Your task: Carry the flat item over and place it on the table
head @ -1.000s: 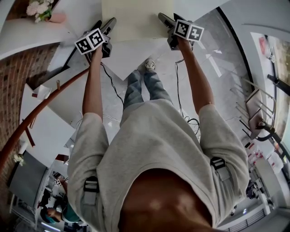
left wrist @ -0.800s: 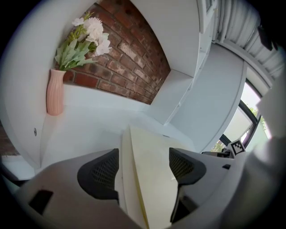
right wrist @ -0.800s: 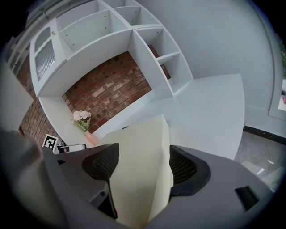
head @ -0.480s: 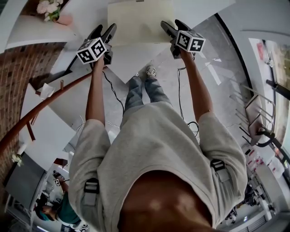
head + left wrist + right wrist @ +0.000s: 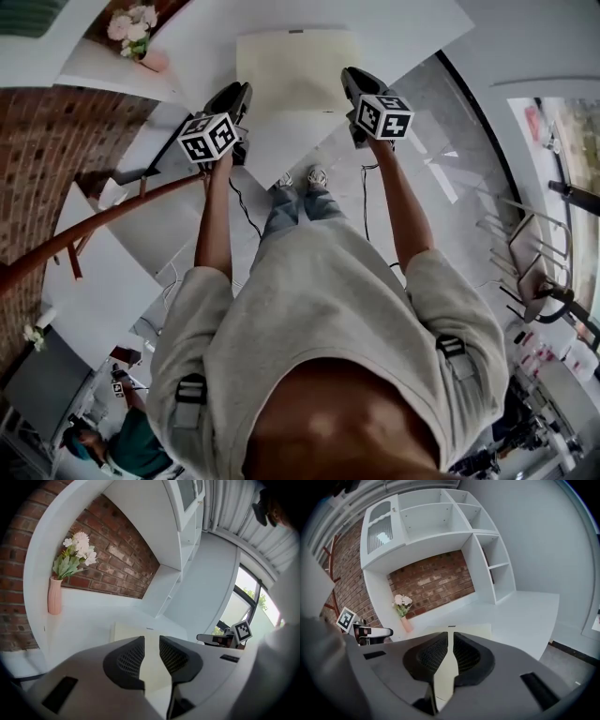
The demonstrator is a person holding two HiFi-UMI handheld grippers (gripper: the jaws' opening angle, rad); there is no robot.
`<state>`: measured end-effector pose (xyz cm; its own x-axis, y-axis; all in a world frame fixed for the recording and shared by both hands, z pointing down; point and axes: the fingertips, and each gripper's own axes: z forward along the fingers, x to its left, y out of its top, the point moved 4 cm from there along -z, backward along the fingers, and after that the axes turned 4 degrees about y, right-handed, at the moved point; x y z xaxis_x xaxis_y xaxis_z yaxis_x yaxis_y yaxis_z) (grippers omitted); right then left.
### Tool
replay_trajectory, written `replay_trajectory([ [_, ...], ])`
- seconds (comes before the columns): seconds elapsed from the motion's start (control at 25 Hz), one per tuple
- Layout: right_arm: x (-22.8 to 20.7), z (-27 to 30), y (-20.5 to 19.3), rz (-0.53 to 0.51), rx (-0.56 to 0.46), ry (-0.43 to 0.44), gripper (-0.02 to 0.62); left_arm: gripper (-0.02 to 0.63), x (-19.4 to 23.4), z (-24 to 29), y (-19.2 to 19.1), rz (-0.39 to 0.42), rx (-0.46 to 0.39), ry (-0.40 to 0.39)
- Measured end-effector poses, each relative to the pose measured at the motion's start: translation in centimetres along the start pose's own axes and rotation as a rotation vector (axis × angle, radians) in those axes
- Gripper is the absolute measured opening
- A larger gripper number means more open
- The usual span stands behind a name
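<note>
Fingers (image 5: pixel 127 659) of the left gripper (image 5: pixel 236 97) have just been closing and now pinch the left edge of the flat item (image 5: pixel 295 67), a thin cream panel that fills the narrow gap between them. Those of the right gripper (image 5: pixel 352 82) have also just been closing and stand almost together on the panel's right edge. The panel spans between both grippers over the near edge of the white surface (image 5: pixel 403 28), well apart from the pink vase (image 5: pixel 153 62) toward the surface's back left.

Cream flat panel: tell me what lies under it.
The white table shows past the far and side edges of the cream flat panel. The part of the tabletop directly beneath it, and anything resting there, is covered.
</note>
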<state>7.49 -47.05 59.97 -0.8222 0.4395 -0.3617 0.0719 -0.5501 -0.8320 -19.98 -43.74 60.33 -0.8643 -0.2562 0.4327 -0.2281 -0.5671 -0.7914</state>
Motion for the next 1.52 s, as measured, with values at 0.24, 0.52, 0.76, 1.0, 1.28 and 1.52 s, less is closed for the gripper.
replay_trajectory([
  [0.24, 2.1, -2.1, 1.4, -0.062, -0.039, 0.011, 0.031, 0.031, -2.2, -1.7, 0.1, 0.018, -0.010, -0.046],
  [0.52, 2.9, -4.6, 2.6, -0.071, -0.095, 0.000, 0.027, 0.018, -4.7, -2.7, 1.1, 0.104, -0.007, -0.078],
  [0.76, 3.6, -5.5, 5.7, -0.119, -0.160, -0.006, 0.026, 0.017, -5.8, -2.8, 4.5, 0.162, -0.090, -0.082],
  [1.0, 4.8, -7.2, 8.1, -0.170, -0.238, -0.021, 0.026, 0.017, -6.4, -4.3, 7.4, 0.199, -0.199, -0.078],
  [1.28, 4.9, -8.3, 10.2, -0.197, -0.304, -0.045, 0.026, 0.017, -6.7, -5.7, 10.1, 0.191, -0.266, -0.077],
  [1.52, 5.0, -8.9, 11.0, -0.212, -0.337, -0.055, 0.026, 0.017, -6.2, -5.9, 11.0, 0.200, -0.295, -0.061],
])
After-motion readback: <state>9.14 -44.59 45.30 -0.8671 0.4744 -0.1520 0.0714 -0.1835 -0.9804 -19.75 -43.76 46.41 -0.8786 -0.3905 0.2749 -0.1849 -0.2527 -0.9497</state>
